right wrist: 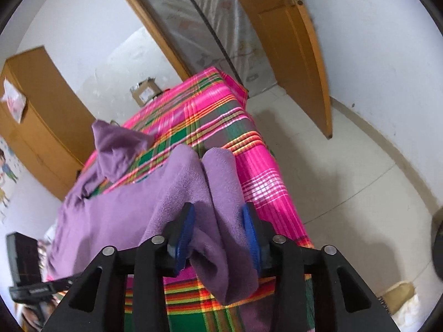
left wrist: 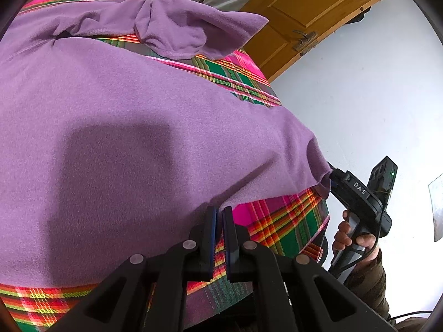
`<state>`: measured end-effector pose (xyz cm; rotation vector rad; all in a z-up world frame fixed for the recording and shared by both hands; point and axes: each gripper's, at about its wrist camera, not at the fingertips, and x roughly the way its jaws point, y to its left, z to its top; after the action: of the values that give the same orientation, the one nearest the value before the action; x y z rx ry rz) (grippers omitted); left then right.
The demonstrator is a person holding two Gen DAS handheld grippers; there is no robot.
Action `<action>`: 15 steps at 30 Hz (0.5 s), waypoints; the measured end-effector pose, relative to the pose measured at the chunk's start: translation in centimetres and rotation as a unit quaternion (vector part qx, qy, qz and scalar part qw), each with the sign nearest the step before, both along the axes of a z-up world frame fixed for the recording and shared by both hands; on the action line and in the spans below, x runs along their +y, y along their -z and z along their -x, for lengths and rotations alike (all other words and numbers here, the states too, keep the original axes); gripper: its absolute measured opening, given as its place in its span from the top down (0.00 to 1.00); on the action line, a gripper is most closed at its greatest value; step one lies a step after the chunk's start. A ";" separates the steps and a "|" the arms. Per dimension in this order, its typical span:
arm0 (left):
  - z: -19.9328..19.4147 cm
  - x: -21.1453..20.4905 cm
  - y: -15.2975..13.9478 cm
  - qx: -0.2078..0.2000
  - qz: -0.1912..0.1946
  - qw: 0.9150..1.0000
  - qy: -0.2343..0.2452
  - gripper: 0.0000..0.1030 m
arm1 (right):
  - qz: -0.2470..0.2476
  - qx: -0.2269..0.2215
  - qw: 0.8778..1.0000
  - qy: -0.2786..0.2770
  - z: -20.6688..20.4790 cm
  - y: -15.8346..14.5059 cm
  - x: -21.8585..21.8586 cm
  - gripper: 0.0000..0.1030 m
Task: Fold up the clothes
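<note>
Purple fleece garment (left wrist: 124, 110) lies spread over the plaid-covered bench (left wrist: 288, 221). Left gripper (left wrist: 220, 215) has its jaws clenched on the garment's near hem. Right gripper (right wrist: 218, 221) has jaws released, a fold of the fleece hanging loosely between them.

Both views bright, soft even daylight; source not visible. Strong fisheye bending with black vignette at all corners. Left wrist view: sharp; broad soft-edged shadow on the purple garment (left wrist: 116, 110), about 8 o'clock of centre. Right wrist view: slight motion blur overall, strongest toward 9 o'clock; faint shadows on the floor (right wrist: 346, 171) at 3 o'clock.
</note>
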<state>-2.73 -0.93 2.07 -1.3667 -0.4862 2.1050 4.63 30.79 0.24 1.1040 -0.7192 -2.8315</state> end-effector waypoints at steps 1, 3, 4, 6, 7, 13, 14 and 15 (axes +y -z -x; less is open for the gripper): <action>0.0 0.0 0.0 0.000 0.000 1.000 0.000 0.95 | -0.007 -0.001 1.000 -0.001 0.2 0.1 -0.2 0.63; 0.0 0.0 0.0 -0.001 -0.001 1.000 0.000 0.95 | -0.012 -0.003 1.000 -0.006 0.5 0.1 -0.5 0.63; 0.0 0.0 0.0 -0.001 -0.001 1.000 -0.001 0.95 | -0.016 -0.004 1.000 -0.008 0.6 0.1 -0.7 0.63; -0.1 -0.1 0.0 0.000 0.000 1.000 -0.001 0.95 | -0.029 -0.003 0.999 -0.016 0.9 0.2 -1.0 0.66; -0.1 -0.1 0.0 0.000 -0.001 1.000 0.000 0.95 | -0.027 -0.004 0.999 -0.017 0.9 0.2 -0.9 0.68; -0.1 -0.3 0.0 -0.001 -0.002 1.000 0.000 0.95 | -0.009 0.009 1.000 0.005 1.0 -0.5 0.5 0.68; -0.1 -0.3 0.0 -0.001 -0.003 1.000 0.000 0.95 | -0.011 0.008 1.000 0.012 1.2 -0.5 0.7 0.68; 0.0 -0.3 0.0 -0.001 -0.003 1.000 0.000 0.95 | -0.011 0.012 1.000 0.019 1.4 -0.7 1.0 0.68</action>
<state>-2.68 -1.25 2.07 -1.3658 -0.4935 2.1001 3.27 31.75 0.89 1.0691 -0.7169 -2.8855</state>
